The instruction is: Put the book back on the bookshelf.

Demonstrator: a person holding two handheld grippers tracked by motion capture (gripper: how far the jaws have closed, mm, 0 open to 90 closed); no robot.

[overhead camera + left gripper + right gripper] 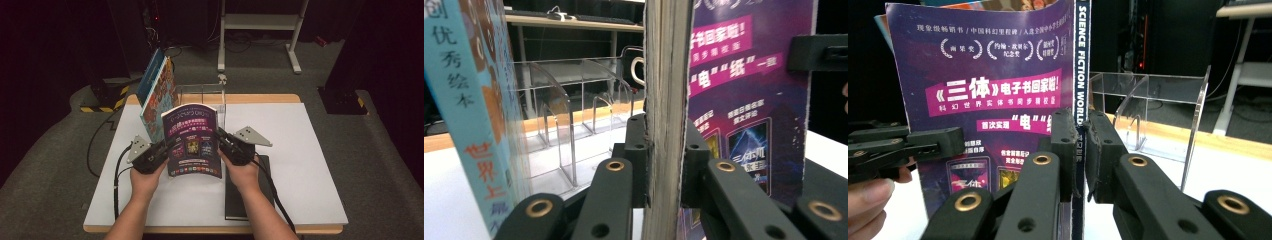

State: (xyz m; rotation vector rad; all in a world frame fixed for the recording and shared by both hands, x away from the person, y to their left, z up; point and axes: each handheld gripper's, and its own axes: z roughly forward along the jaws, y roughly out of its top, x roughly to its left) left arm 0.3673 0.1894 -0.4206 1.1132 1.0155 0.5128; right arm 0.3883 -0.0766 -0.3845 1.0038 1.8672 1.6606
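Observation:
A purple magazine (192, 142) stands upright over the middle of the white table (300, 165), held from both sides. My left gripper (167, 146) is shut on its open page edge; in the left gripper view the two black pads (638, 150) press on the stack of pages, with the purple cover (744, 100) to the right. My right gripper (220, 138) is shut on the spine; in the right gripper view the jaws clamp the white-lettered spine strip (1081, 60) beside the cover (993, 75). The left gripper's jaw (908, 145) shows at the cover's far edge.
A clear acrylic book rack (200, 95) stands just behind the magazine, its dividers (569, 110) bare. A tall colourful picture book (156, 97) leans in the rack's left end, close to my left gripper. A black flat book (245, 195) lies under the right forearm.

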